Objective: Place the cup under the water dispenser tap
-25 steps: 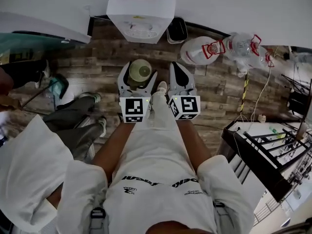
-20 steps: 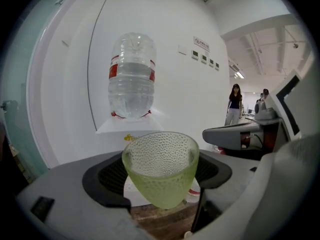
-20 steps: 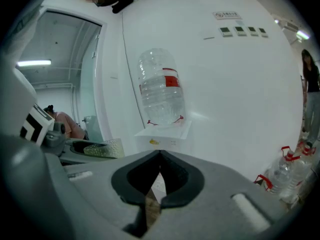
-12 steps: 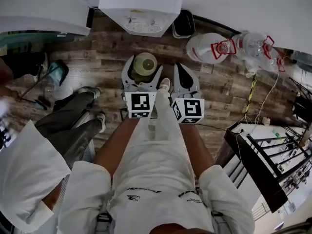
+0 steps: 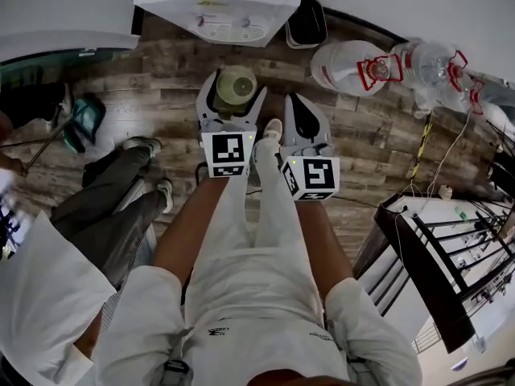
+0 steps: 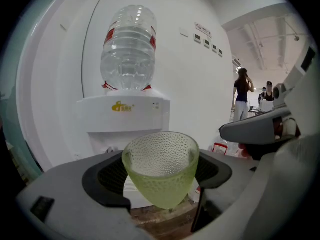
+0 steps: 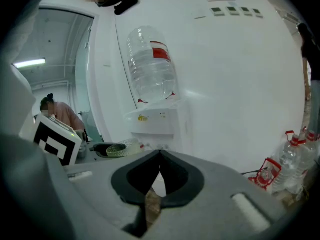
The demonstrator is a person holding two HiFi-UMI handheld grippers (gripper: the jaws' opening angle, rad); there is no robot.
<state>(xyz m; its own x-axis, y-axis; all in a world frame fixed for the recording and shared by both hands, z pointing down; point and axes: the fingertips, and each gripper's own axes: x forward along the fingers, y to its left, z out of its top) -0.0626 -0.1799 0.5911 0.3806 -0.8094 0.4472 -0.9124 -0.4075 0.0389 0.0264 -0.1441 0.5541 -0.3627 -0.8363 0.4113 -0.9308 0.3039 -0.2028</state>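
Note:
A pale green dimpled glass cup (image 6: 160,166) is held upright between the jaws of my left gripper (image 6: 159,174). In the head view the cup (image 5: 236,85) shows from above, in the left gripper (image 5: 232,95), a short way in front of the white water dispenser (image 5: 217,10). The dispenser (image 6: 125,119) stands ahead in the left gripper view with a clear bottle (image 6: 129,49) on top; its tap recess is partly hidden behind the cup. My right gripper (image 5: 302,121) is beside the left one, shut and empty, its tips meeting (image 7: 159,156). The dispenser (image 7: 156,119) shows ahead of it too.
Large water bottles with red handles (image 5: 378,67) lie on the wooden floor right of the dispenser. A dark bin (image 5: 306,24) stands beside it. A seated person's legs (image 5: 121,199) are at the left, a black rack (image 5: 451,256) at the right. People stand far off (image 6: 242,94).
Both grippers have sunk lower and come closer to the dispenser, the cup carried along in the left one. The right gripper's jaws stay together.

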